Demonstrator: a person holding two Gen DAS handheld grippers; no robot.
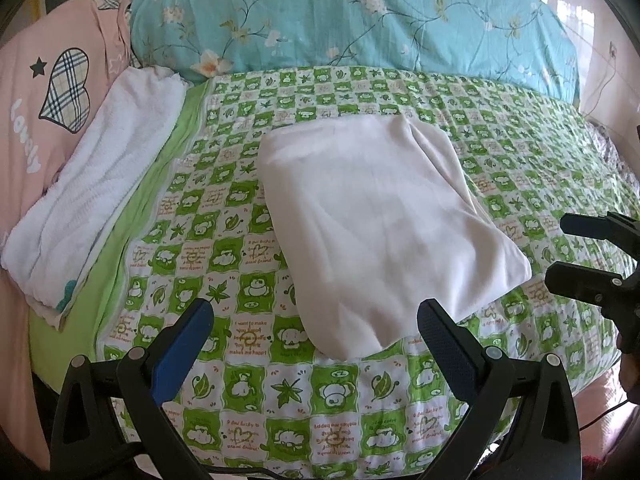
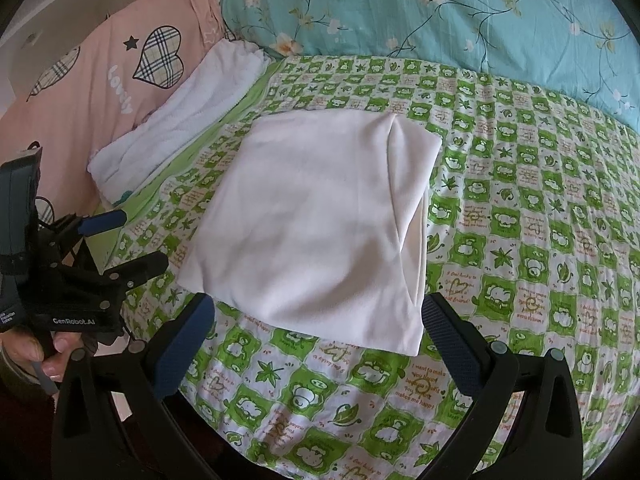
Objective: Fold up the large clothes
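The folded white cloth garment lay just ahead of both wide-open, empty grippers, left gripper and right gripper equally near.

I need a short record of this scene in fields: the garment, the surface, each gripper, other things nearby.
garment: white cloth, folded into a rough rectangle, lying flat
surface: green checked bedsheet
left gripper: open, empty, at the cloth's near edge
right gripper: open, empty, at the cloth's near edge
nearby: white towel to the left, apart from the cloth; pink pillow beyond it; blue floral quilt at the back
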